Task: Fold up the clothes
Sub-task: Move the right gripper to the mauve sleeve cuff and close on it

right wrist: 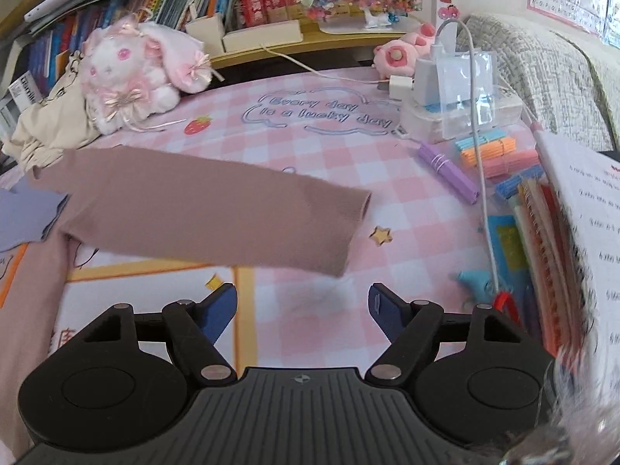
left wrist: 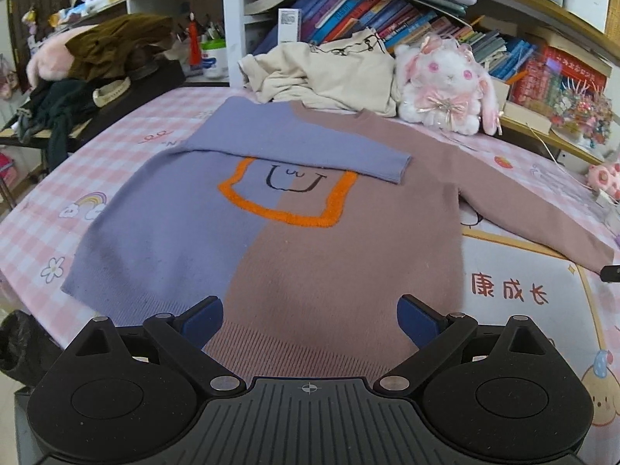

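Observation:
A purple and dusty-pink sweater (left wrist: 310, 240) with an orange outline lies flat on the pink checked table cover (left wrist: 116, 131). Its purple sleeve (left wrist: 310, 151) is folded across the chest. Its pink sleeve (left wrist: 542, 213) stretches out to the right; it also shows in the right wrist view (right wrist: 217, 213), cuff near the middle. My left gripper (left wrist: 310, 319) is open and empty above the sweater's hem. My right gripper (right wrist: 302, 308) is open and empty just in front of the pink cuff. A crumpled cream garment (left wrist: 329, 77) lies behind the sweater.
A white plush rabbit (left wrist: 445, 85) sits behind the sweater's right shoulder. Bookshelves (left wrist: 387, 11) line the back. Dark clothes (left wrist: 97, 62) are piled at far left. Paper strips (right wrist: 484, 155), a clear box with a charger (right wrist: 457, 89), a cable and open books (right wrist: 581, 252) crowd the right side.

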Tool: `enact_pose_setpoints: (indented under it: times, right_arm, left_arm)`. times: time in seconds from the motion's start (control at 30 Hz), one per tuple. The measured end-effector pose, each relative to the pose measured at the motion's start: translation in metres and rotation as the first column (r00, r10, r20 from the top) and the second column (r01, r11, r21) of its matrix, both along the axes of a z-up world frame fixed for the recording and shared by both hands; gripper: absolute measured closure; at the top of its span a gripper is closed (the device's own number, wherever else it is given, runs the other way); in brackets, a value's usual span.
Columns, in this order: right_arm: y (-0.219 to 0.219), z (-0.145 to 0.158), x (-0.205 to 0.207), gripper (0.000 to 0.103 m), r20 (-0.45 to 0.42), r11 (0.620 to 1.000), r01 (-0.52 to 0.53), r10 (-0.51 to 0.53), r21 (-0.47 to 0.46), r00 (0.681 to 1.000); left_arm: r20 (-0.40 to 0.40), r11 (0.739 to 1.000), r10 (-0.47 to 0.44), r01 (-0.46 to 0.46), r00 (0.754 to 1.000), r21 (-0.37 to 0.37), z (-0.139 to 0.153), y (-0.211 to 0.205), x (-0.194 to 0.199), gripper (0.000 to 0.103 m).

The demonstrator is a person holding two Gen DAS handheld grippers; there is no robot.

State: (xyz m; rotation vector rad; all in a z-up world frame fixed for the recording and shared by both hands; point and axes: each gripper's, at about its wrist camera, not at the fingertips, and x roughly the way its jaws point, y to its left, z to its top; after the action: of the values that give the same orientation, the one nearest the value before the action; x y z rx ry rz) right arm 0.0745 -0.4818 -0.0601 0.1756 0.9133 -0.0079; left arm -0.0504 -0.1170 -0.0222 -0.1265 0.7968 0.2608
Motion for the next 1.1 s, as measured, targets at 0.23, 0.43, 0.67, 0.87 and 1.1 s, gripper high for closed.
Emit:
enact_pose_setpoints:
  times: [0.23,0.43,0.67,0.87,1.1]
  right_arm:
    - [-0.012,-0.002,0.014,0.028,-0.006,1.0,0.008,-0.008,-0.002,1.0]
    - [-0.017,-0.008,0.029,0.032,-0.05,1.0,0.021,-0.021,-0.012,0.999]
    - [-0.016,-0.013,0.044,0.036,-0.078,1.0,0.019,-0.019,-0.002,0.997]
    - [-0.011,-0.013,0.052,0.039,-0.08,1.0,0.01,-0.011,-0.011,0.997]
    - [-0.004,-0.014,0.059,0.05,-0.071,0.999,0.004,-0.006,-0.033,0.997]
  left_arm:
    - [0.059,0.999,0.01,-0.012,0.998,0.03,0.005,-0.006,0.002,0.005]
    - [0.067,0.997,-0.011,0.006,0.998,0.076,0.007,-0.013,0.001,0.005]
    - [0.072,0.992,-0.042,0.032,0.997,0.125,0.005,-0.02,-0.008,0.005]
    - [0.081,0.99,-0.052,0.041,0.995,0.132,0.006,-0.02,-0.01,0.005]
    - [0.088,0.988,-0.058,0.044,0.994,0.146,0.008,-0.02,-0.011,0.005]
